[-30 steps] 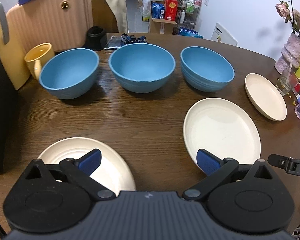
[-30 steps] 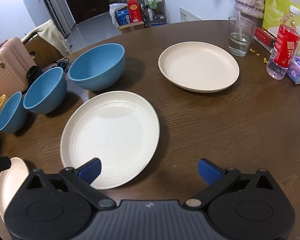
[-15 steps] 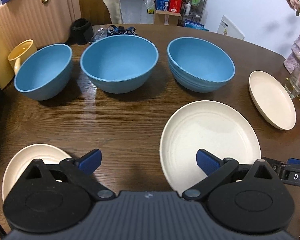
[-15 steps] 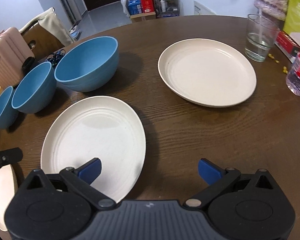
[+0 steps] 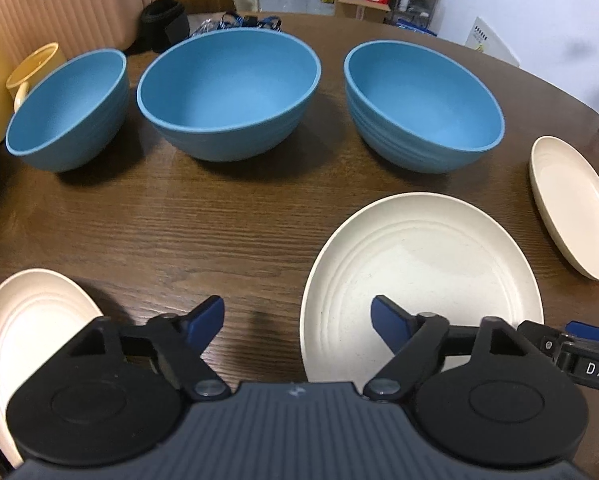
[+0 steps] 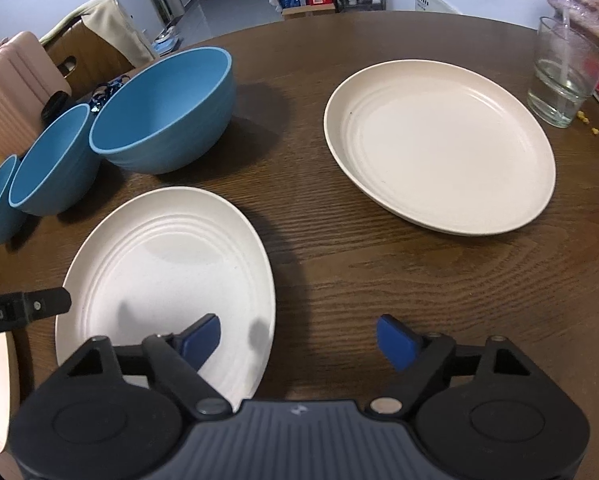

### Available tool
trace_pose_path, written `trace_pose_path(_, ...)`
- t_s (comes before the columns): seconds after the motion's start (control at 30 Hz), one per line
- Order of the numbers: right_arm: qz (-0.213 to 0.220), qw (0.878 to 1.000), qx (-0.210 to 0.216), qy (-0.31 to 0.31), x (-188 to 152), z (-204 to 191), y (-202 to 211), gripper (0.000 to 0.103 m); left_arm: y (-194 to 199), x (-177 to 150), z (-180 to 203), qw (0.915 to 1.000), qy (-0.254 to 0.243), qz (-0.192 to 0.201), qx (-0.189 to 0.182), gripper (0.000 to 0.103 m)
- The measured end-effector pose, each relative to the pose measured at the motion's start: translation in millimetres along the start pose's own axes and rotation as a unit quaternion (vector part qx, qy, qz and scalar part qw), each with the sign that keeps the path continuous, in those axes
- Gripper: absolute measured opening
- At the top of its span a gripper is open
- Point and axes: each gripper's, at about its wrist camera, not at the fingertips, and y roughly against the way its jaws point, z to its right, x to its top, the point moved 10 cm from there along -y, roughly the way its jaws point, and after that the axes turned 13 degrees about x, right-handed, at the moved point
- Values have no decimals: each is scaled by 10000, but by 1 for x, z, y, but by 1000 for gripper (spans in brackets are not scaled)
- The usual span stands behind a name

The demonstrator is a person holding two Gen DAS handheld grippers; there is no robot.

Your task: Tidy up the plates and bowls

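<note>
While both jaws are closing, left hand-held gripper and right hand-held gripper apart, straddling middle plate's opposite rims

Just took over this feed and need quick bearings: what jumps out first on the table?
Three blue bowls stand in a row across the far side of the brown table, all upright and empty. Nearer, three cream plates lie apart: the middle plate is the closest to both tongs. The left tongs and right tongs are closing, with that plate's opposite rims between their fingers, not yet gripped.
</note>
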Motion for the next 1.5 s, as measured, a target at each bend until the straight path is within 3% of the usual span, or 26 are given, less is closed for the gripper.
trace_pose_path(0.2, -136, 9997, 209, -22, 3, -1, -9, 46, -9, -2, 2, 9997, 150, -215, -34, 63)
trace_pose_path(0.5, -163, 9986, 504, -61, 5, -3, -12, 19, -19, -8, 5, 9982, 301, -473, -199, 27)
trace_pose_path(0.6, -158, 9980, 609, -75, 5, -5, -13, 12, -20, -8, 6, 9978, 336, -514, -241, 22)
trace_pose_path(0.77, -166, 9978, 643, -28, 5, -10, -15, 8, -24, -10, 7, 9971, 397, -589, -272, 18)
trace_pose_path(1.5, -25, 9976, 675, 130, 3, -13, -9, 7, -19, -13, 4, 9976, 450, -452, -261, 16)
